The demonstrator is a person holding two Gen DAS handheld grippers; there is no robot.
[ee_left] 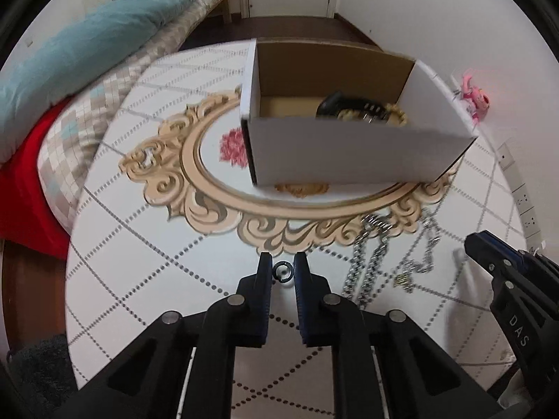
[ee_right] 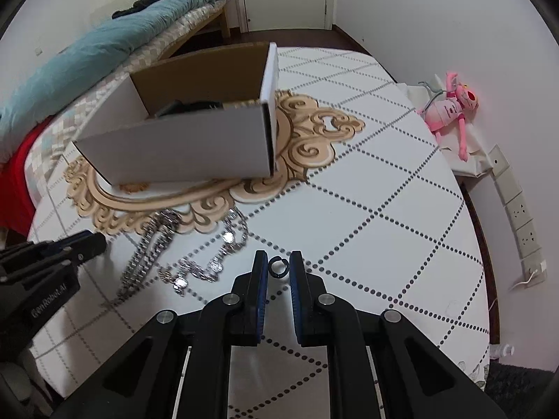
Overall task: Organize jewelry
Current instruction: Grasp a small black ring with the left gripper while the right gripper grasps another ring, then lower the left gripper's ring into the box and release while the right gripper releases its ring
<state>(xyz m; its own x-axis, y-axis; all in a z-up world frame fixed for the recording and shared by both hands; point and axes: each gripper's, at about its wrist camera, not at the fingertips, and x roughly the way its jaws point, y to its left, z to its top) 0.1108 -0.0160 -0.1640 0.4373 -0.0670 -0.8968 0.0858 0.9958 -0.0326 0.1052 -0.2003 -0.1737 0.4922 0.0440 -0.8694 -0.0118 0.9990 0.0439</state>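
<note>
Left gripper (ee_left: 283, 270) and right gripper (ee_right: 278, 267) each pinch a small dark hoop earring, one (ee_left: 283, 271) left, one (ee_right: 278, 267) right, at the fingertips. Silver chains (ee_right: 164, 244) lie between the tools; the open cardboard box (ee_left: 349, 153) sits beyond on the patterned table (ee_right: 384, 227).

The letters "DAS" stand in pale print on the black body of the right gripper (ee_left: 470, 244), well back from its fingertips, seen from the left wrist. "GenRobot.AI" runs along the black body of the left gripper (ee_right: 99, 241), behind its tips, seen from the right wrist. Nothing else is legible.
</note>
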